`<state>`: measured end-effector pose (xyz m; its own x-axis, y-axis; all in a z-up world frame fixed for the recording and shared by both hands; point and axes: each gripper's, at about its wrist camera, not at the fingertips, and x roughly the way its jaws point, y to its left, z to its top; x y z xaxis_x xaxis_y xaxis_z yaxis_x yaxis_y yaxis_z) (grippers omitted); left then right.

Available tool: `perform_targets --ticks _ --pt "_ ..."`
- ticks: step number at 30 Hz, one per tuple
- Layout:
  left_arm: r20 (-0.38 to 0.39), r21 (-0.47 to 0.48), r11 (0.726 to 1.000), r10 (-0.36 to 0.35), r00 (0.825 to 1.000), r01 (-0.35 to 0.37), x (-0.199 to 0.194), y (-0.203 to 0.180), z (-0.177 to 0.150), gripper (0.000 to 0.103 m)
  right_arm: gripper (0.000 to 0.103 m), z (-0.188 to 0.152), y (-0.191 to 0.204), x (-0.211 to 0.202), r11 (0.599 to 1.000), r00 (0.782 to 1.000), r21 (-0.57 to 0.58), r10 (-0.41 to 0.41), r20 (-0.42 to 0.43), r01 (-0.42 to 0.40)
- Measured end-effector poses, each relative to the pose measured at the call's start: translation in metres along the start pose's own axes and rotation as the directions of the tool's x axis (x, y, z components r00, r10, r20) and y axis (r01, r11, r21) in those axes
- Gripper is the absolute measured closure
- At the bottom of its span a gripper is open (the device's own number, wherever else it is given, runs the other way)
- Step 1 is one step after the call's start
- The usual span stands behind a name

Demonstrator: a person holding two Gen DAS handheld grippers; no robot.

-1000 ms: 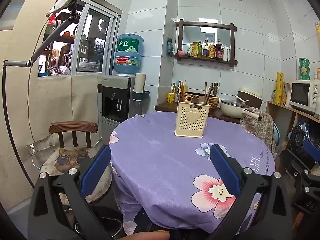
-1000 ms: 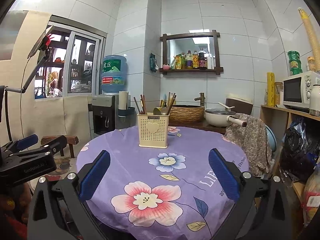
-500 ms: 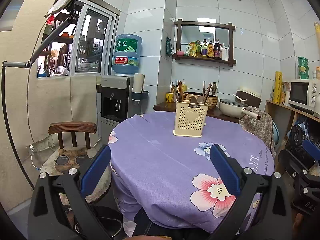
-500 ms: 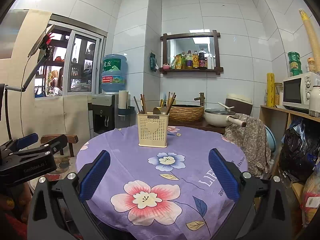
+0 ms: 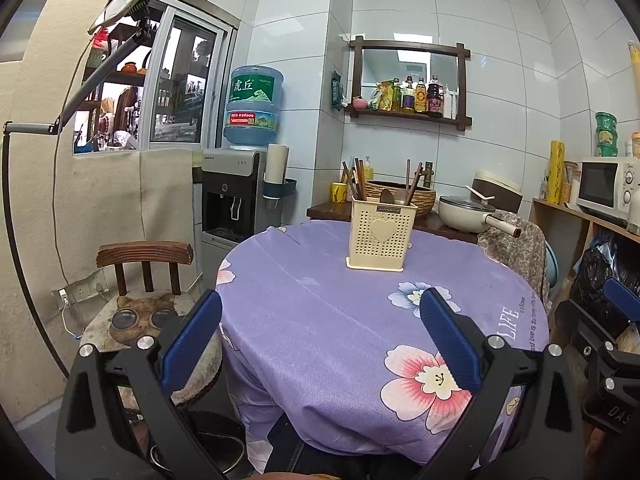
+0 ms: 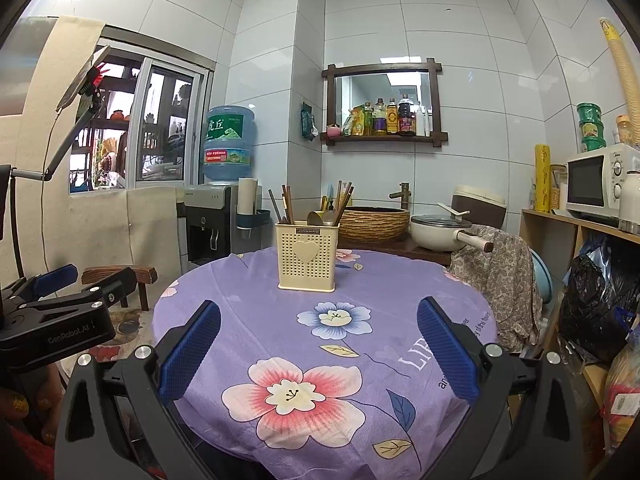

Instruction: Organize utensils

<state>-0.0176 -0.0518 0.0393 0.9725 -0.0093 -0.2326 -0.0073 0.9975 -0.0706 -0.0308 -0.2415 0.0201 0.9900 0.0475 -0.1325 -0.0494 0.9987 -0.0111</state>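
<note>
A cream perforated utensil holder [image 5: 380, 236] with a heart on its front stands upright at the far side of the round table [image 5: 320, 320], which has a purple flowered cloth. It also shows in the right wrist view [image 6: 307, 256]. Chopsticks [image 6: 282, 204] and spoons [image 6: 320, 218] stand in it. My left gripper [image 5: 320, 336] is open and empty, held over the table's near edge. My right gripper [image 6: 318, 336] is open and empty, also at the near side, well short of the holder. The left gripper shows at the left in the right wrist view [image 6: 60, 304].
A wooden chair [image 5: 148, 280] with a cat cushion stands left of the table. A water dispenser [image 5: 236, 200] is behind it. A cloth-draped chair [image 6: 500, 272] stands at the right. A counter with a basket [image 6: 374, 222] and a pan [image 6: 444, 232] lies behind the table.
Both grippers have shifted only slightly; the holder sits a touch lower and left in the left wrist view. Both stay open and empty.
</note>
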Motion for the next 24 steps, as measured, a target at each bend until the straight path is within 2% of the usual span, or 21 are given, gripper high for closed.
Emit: perform_targets --ticks 24 --pt "-0.004 0.003 1.0 -0.003 1.0 0.003 0.0007 0.0042 -0.0032 0.006 0.006 -0.0028 -0.0016 -0.0002 1.0 1.0 0.0 0.002 -0.005 -0.002"
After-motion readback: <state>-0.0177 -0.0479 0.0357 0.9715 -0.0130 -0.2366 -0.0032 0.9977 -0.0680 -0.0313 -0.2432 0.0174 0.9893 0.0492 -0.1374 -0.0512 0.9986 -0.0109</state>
